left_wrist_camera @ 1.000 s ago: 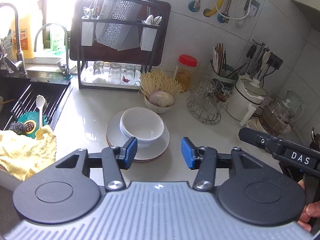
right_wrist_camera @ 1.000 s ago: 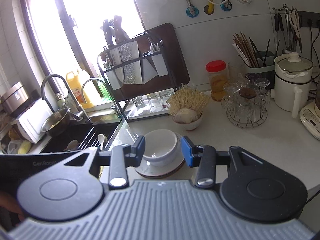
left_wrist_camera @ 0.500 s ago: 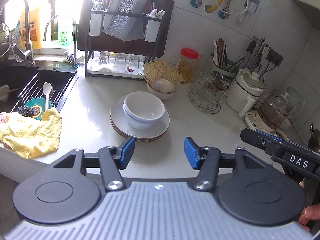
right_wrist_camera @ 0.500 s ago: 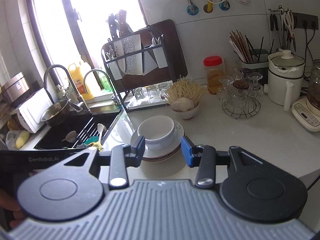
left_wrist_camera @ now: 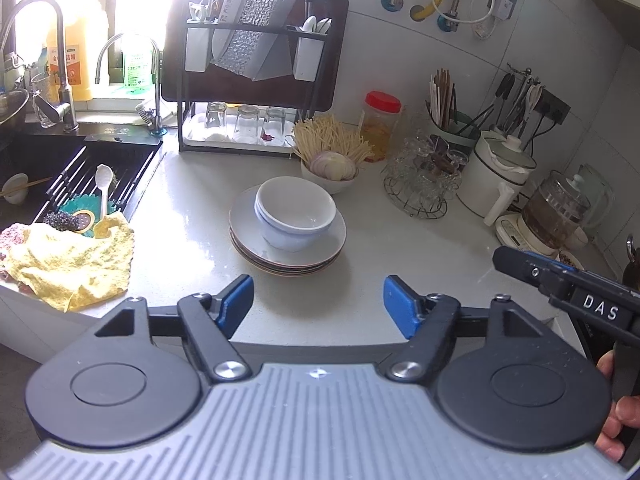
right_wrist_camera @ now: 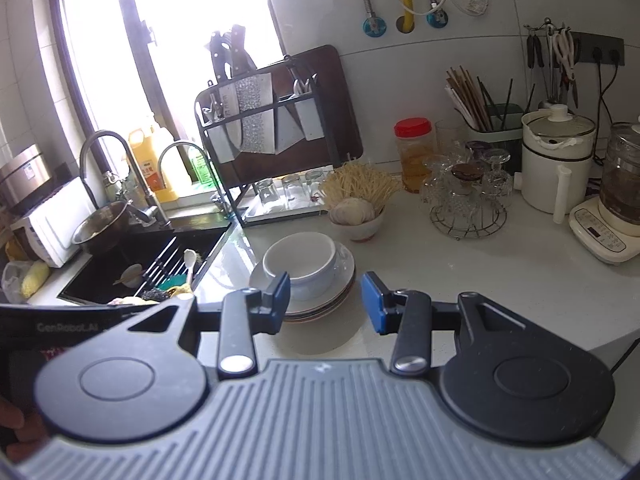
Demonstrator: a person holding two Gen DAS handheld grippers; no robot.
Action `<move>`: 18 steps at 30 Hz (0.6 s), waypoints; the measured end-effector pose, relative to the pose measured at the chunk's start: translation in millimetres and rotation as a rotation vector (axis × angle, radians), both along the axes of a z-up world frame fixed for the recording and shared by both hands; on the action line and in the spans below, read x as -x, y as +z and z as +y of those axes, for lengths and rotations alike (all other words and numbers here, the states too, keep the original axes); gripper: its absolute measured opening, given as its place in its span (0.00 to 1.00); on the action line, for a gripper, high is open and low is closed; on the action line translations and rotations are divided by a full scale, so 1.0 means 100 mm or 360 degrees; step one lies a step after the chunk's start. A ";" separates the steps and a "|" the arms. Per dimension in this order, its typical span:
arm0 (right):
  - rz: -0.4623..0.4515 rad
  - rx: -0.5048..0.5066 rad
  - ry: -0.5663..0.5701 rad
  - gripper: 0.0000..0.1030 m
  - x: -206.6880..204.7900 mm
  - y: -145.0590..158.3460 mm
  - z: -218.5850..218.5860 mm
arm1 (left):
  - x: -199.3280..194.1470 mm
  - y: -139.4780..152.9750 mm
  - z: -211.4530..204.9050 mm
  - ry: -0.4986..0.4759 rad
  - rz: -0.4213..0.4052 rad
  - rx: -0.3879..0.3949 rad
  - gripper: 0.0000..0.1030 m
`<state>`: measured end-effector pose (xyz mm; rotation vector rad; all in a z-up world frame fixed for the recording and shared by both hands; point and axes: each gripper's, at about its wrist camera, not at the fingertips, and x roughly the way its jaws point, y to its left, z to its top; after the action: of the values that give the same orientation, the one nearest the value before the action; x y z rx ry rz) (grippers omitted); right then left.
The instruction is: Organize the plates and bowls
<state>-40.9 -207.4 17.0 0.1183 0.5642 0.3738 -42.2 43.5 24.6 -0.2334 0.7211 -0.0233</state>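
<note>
Two bowls [left_wrist_camera: 295, 211] sat nested on stacked plates [left_wrist_camera: 287, 240] (white counter [left_wrist_camera: 192, 216]) while my left gripper [left_wrist_camera: 318, 302] was opening, empty, and my right gripper [right_wrist_camera: 325, 300] gaped, holding nothing.

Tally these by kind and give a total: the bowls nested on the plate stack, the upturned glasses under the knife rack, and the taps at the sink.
Nested bowls: 2
Upturned glasses: 3
Sink taps: 2
Total: 7

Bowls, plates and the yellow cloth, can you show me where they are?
Bowls [left_wrist_camera: 295, 204]: left wrist view, inside of the top bowl.
Plates [left_wrist_camera: 244, 220]: left wrist view, bare left rim of the top plate.
Yellow cloth [left_wrist_camera: 68, 260]: left wrist view, middle of the crumpled cloth.
</note>
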 end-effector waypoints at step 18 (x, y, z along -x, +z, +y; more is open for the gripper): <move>0.0021 0.0006 -0.0014 0.80 -0.03 -0.06 -0.06 | 0.01 0.00 -0.08 0.0042 -0.0009 -0.0094 0.96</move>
<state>-38.0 -213.3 10.7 0.1197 0.5770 0.3636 -43.6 35.5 24.6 -0.1864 0.7117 0.0224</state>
